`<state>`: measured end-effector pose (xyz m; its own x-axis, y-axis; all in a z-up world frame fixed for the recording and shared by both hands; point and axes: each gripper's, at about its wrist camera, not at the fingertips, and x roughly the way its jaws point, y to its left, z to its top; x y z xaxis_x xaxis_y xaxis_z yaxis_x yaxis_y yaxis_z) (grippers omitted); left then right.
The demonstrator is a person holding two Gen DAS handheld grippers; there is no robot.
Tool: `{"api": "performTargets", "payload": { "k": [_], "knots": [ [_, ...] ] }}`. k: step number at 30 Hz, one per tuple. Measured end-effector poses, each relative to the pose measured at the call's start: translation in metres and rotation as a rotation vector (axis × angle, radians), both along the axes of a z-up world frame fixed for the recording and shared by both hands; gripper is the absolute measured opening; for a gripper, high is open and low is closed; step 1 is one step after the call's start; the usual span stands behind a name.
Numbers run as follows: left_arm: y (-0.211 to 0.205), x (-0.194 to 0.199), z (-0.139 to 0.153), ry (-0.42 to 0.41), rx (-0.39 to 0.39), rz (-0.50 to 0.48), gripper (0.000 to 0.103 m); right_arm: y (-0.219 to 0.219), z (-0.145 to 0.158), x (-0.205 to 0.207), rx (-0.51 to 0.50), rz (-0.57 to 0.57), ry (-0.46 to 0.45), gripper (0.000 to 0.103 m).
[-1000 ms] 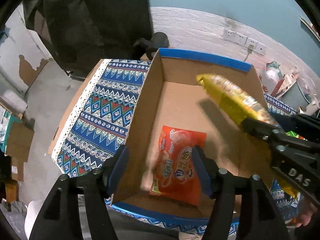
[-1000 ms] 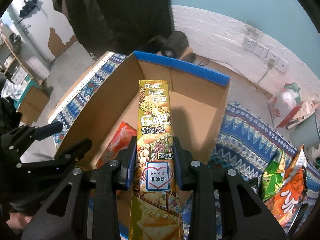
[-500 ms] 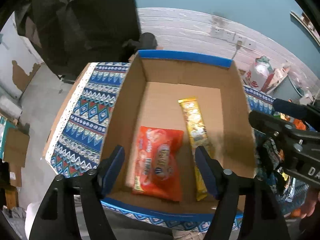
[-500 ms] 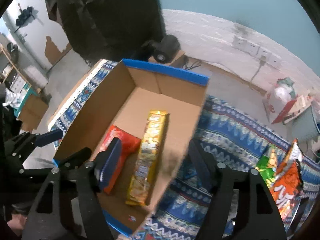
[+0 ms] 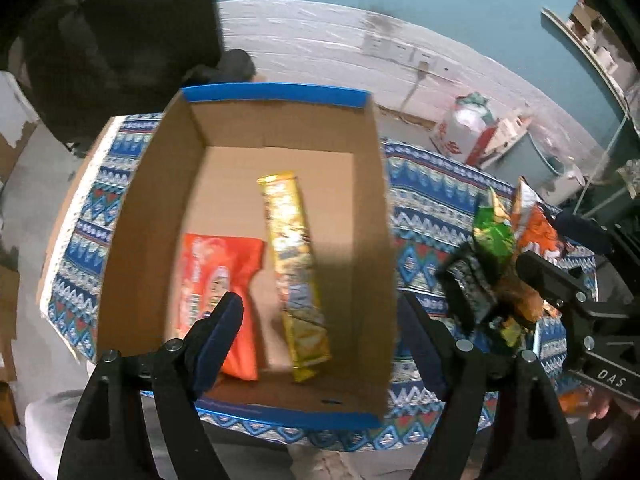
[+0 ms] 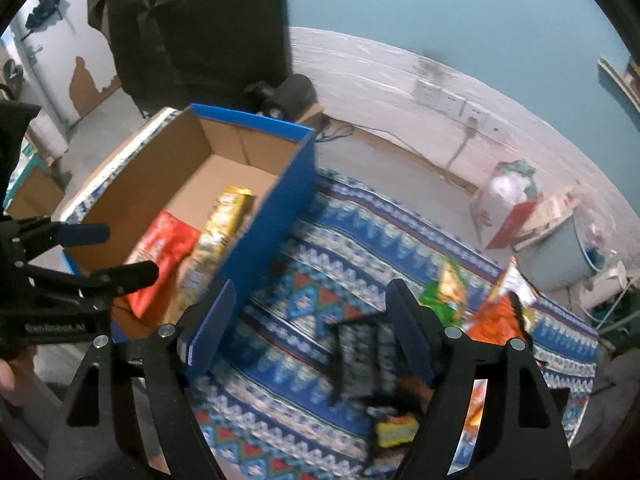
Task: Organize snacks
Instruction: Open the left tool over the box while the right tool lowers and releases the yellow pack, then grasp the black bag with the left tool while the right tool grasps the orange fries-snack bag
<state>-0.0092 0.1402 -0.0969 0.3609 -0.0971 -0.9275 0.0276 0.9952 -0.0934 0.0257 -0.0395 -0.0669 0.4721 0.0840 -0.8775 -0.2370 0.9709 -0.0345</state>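
An open cardboard box (image 5: 372, 208) with blue edges stands on the patterned cloth. Inside lie a long yellow snack pack (image 5: 294, 268) and an orange snack bag (image 5: 218, 280); both also show in the right wrist view, the yellow pack (image 6: 218, 236) beside the orange bag (image 6: 164, 256). My left gripper (image 5: 320, 340) is open and empty above the box's near end. My right gripper (image 6: 308, 328) is open and empty over the cloth to the right of the box, above a dark snack pack (image 6: 360, 356). A green bag (image 6: 446, 292) and an orange bag (image 6: 496, 320) lie further right.
The blue patterned cloth (image 6: 360, 240) covers the table. A loose pile of snack bags (image 5: 496, 264) lies right of the box, with a small yellow pack (image 6: 394, 432) near the front. A white and red bag (image 6: 508, 204) sits on the floor behind.
My right gripper let go of the yellow pack into the box, opened, and swung right over the loose snacks. My left gripper stayed open over the box.
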Motion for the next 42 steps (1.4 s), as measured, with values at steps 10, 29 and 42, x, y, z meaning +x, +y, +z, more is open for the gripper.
{"api": "performTargets", "payload": {
  "k": [10, 29, 42],
  "knots": [
    [-0.057, -0.002, 0.001, 0.006, 0.041, -0.086, 0.081, -0.067, -0.007, -0.029, -0.018, -0.084, 0.002, 0.078],
    [-0.165, 0.009, -0.035, 0.130, 0.037, -0.192, 0.081, -0.194, -0.014, -0.079, 0.006, -0.273, 0.003, 0.078],
    [-0.174, 0.034, -0.084, 0.224, 0.025, -0.082, 0.081, -0.264, -0.063, -0.082, 0.060, -0.433, 0.123, 0.081]
  ]
}}
